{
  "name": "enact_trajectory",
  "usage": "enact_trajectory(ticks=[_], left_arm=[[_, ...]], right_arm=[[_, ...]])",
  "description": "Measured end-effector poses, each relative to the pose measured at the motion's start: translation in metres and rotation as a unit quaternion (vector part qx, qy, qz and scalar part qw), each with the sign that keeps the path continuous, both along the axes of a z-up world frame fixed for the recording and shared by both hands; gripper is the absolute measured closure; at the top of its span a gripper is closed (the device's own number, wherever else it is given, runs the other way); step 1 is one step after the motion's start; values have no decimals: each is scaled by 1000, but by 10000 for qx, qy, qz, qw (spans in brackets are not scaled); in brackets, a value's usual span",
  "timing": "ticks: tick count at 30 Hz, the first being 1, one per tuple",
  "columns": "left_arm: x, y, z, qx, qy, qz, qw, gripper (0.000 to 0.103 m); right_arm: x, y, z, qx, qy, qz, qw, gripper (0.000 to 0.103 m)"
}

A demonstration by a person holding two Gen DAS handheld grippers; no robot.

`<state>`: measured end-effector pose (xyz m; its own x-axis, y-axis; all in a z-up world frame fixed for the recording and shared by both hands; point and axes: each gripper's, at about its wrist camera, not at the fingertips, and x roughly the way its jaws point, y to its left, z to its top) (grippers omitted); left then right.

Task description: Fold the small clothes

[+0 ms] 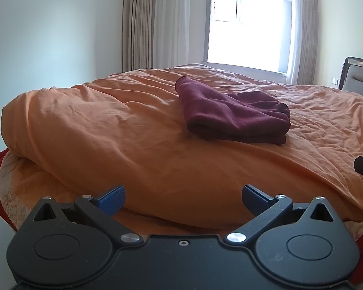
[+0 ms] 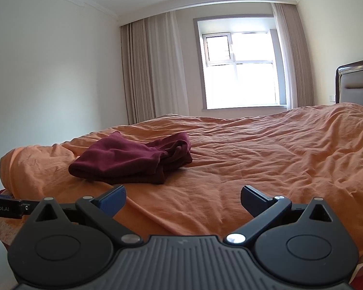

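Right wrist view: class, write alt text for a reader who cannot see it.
A dark red garment lies folded in a loose bundle on an orange duvet, untouched. The right gripper is in the foreground, blue-padded jaws open and empty. Behind the bed are a bright window and beige curtains.

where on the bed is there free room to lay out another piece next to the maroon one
Widest free patch: the orange duvet right of the maroon garment, running toward the headboard. Another bare strip lies between the garment and both open grippers, left gripper and right gripper. Tighter on the garment's left, where the duvet rolls off at the bed edge.
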<state>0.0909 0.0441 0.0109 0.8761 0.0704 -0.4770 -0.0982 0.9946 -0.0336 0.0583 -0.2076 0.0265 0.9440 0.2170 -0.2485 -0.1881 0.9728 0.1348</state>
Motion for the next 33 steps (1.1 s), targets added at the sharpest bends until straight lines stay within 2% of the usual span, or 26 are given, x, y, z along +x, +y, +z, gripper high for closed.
enact_trajectory(ticks=[33], left_arm=[[0, 0, -2, -54, 39, 44, 10000, 1]], right_arm=[[1, -9, 4, -76, -100, 28, 9999, 0]])
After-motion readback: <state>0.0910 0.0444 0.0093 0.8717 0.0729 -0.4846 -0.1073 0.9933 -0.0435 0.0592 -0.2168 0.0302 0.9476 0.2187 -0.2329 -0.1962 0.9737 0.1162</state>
